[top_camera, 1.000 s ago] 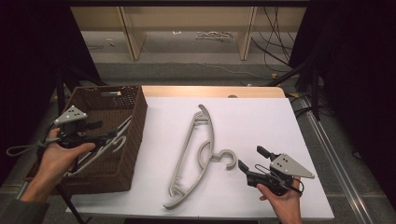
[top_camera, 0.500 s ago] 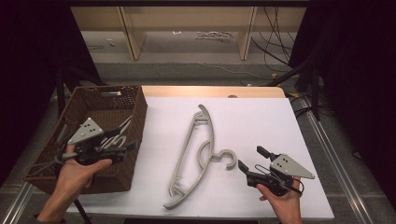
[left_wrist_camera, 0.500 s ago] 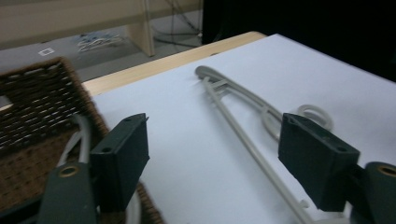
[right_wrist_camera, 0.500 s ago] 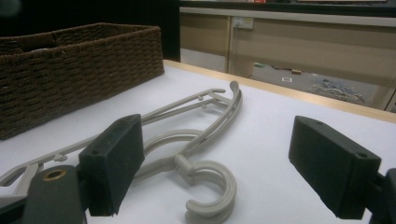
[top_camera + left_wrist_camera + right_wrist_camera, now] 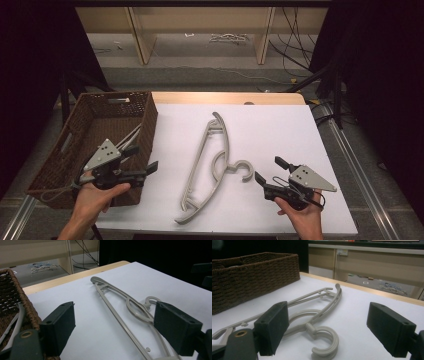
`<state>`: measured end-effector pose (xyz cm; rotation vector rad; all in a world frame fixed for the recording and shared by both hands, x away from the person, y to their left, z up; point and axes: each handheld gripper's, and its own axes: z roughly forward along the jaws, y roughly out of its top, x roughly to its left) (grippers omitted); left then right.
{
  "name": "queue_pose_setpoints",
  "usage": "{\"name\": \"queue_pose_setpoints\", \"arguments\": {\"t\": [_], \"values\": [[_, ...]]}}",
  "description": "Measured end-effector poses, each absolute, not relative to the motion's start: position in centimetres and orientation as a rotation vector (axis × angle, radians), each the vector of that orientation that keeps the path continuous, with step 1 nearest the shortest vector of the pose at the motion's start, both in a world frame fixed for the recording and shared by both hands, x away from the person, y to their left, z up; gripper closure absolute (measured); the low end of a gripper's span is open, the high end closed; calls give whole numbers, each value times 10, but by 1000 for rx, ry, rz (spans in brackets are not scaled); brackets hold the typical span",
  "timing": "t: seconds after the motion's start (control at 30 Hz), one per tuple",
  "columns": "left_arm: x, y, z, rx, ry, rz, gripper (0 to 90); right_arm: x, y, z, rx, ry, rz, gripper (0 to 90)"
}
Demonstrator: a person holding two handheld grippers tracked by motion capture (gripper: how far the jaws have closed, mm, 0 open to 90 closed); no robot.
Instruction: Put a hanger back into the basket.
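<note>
Hanger (image 5: 210,165) lies flat on the white table (image 5: 300,130) between both tongs, left gripper (image 5: 142,160) over the basket's (image 5: 100,107) near corner with jaws just opened, empty, right gripper (image 5: 267,170) spread beside its hook.

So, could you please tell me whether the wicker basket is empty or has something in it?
Not empty: the wicker basket holds at least one pale grey hanger, whose thin arms show above the rim in the high view and inside the weave in the left gripper view.

Lab-style recording bay, black curtains (image 5: 30,75) on left and right, white board-covered table (image 5: 280,130) near, loose black cables (image 5: 292,45) on grey floor far right, pale wooden shelf frame (image 5: 200,30) far behind
</note>
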<state>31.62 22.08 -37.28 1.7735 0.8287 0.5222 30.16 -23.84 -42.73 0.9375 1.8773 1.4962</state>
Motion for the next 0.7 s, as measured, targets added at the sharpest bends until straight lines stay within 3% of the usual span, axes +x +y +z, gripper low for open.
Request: {"name": "queue_pose_setpoints", "arguments": {"t": [0.7], "values": [[311,175,-390,1902,767,479,166,301,-239,-427,947,1876,1479,189]]}}
